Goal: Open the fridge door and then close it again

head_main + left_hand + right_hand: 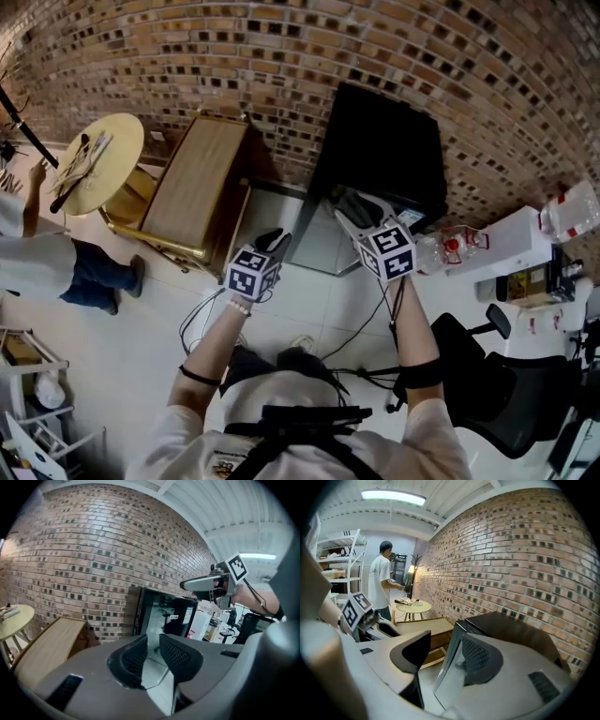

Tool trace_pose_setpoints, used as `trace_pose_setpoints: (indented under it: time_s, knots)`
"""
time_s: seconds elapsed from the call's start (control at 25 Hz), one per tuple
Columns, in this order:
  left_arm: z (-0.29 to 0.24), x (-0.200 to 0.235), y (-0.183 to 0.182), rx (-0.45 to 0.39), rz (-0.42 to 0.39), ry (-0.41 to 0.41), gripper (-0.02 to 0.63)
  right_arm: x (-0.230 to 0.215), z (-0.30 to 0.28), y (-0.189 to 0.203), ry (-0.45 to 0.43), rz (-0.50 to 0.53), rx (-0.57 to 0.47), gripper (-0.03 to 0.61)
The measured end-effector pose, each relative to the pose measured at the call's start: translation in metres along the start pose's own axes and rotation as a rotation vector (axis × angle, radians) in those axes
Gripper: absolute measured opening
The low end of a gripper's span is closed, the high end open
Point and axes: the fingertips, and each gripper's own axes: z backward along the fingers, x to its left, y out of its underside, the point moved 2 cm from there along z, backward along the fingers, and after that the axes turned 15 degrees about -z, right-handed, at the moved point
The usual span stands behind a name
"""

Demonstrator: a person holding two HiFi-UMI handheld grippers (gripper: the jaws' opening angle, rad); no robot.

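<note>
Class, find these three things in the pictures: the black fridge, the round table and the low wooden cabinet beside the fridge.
black fridge (384, 141): head view, on its dark top.
round table (120, 139): head view, bare part of its top.
low wooden cabinet (197, 178): head view, middle of its top board.

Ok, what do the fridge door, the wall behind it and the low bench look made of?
Fridge door: probably glass, glossy, since it mirrors the room. Wall: bare brick, matte, with visible mortar lines. Low bench: likely wood or veneer, pale and smooth, on a brass-coloured frame.
</note>
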Motion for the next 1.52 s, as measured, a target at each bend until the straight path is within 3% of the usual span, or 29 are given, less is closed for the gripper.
trace_pose_setpoints:
  time_s: [0.28, 0.56, 0.84, 0.96, 1.32, 1.52]
  knots:
    - [-0.112, 0.032, 0.015, -0.01, -0.042, 0.201, 0.146, -0.003, 0.005, -0.004, 0.007, -0.074, -0.062, 0.239]
    - [-0.189, 0.05, 0.04, -0.038, -0.118, 0.325, 0.171, -0.006, -0.001, 0.005, 0.023, -0.104, -0.085, 0.239]
    - [-0.205, 0.054, 0.046, -0.076, -0.157, 0.439, 0.144, -0.017, -0.007, 0.02, 0.059, -0.136, -0.083, 0.239]
    - [-0.208, 0.056, 0.046, -0.082, -0.165, 0.45, 0.104, -0.02, -0.008, 0.026, 0.068, -0.154, -0.078, 0.239]
    - [-0.206, 0.051, 0.041, -0.086, -0.223, 0.429, 0.075, -0.028, -0.01, 0.035, 0.083, -0.18, -0.063, 0.239]
    - [-0.174, 0.023, 0.051, -0.102, -0.349, 0.524, 0.053, -0.032, -0.005, 0.031, 0.088, -0.183, -0.077, 0.239]
